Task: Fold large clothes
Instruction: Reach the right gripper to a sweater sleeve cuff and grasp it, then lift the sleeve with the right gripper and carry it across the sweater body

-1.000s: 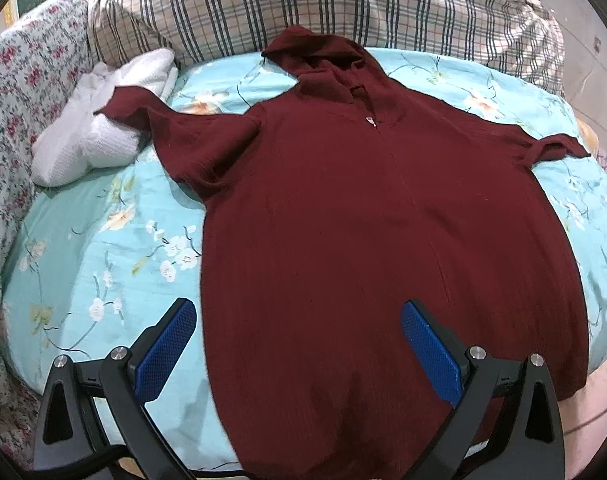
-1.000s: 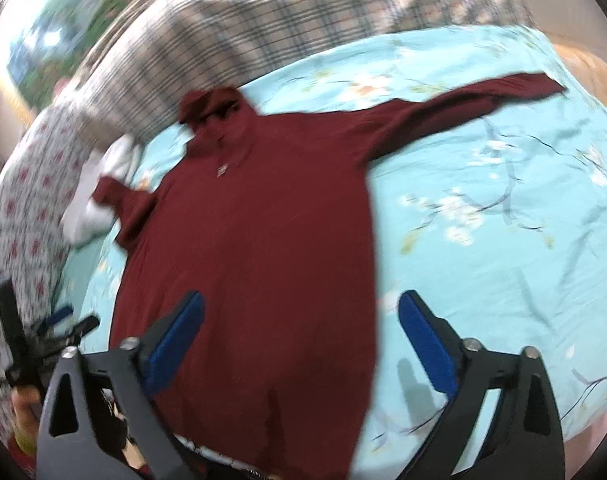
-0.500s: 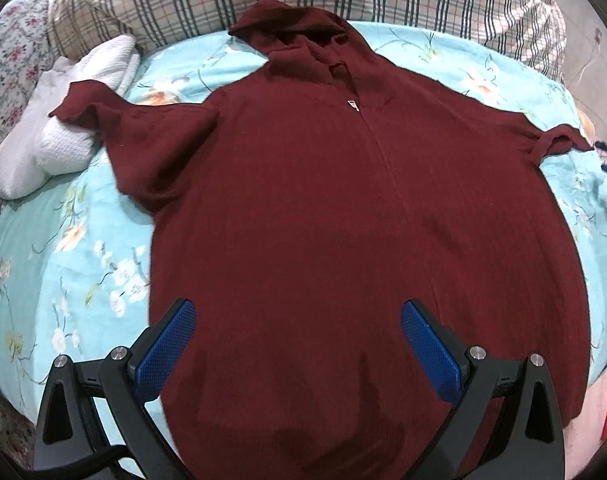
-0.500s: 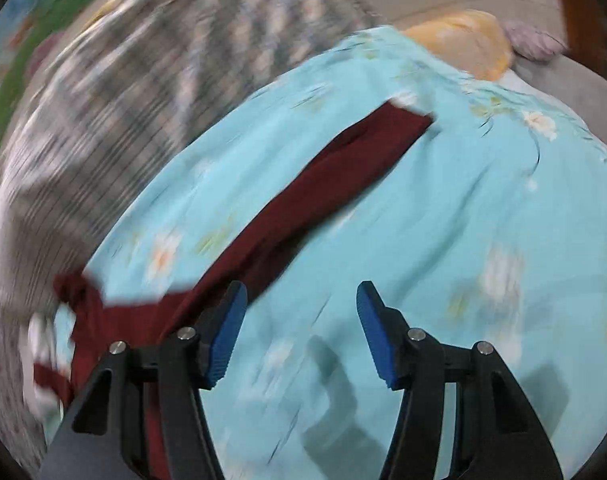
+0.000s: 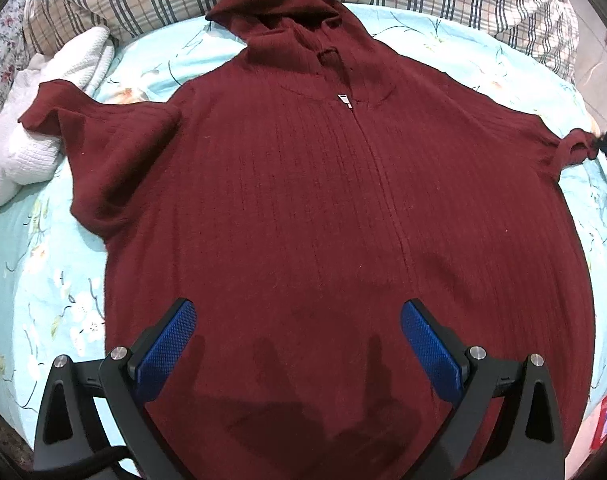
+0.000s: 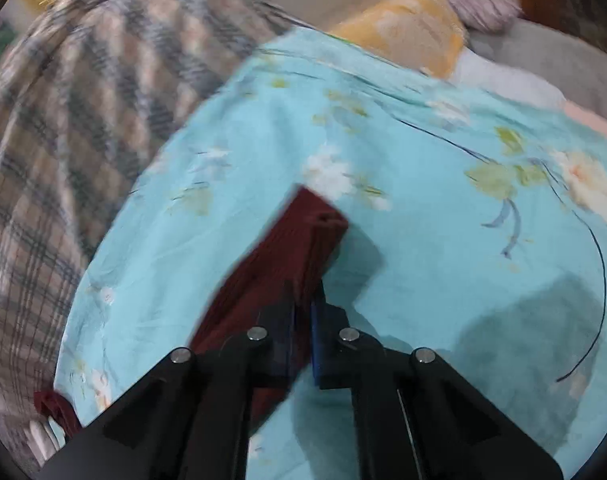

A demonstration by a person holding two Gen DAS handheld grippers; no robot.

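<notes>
While the maroon hoodie [image 5: 323,208] lies flat on the bed [image 5: 35,248], the right gripper [image 6: 302,312] has clamped 1 sleeve [image 6: 279,256]; the left gripper [image 5: 297,328] hovers open. Next, I think, fold the sleeve inward.

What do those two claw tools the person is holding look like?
Each is matte black. The left gripper has angular arms with silver pivot bolts, textured blue pads and a black cable. The right gripper looks the same: black arms, silver bolts, blue pad edges.
</notes>
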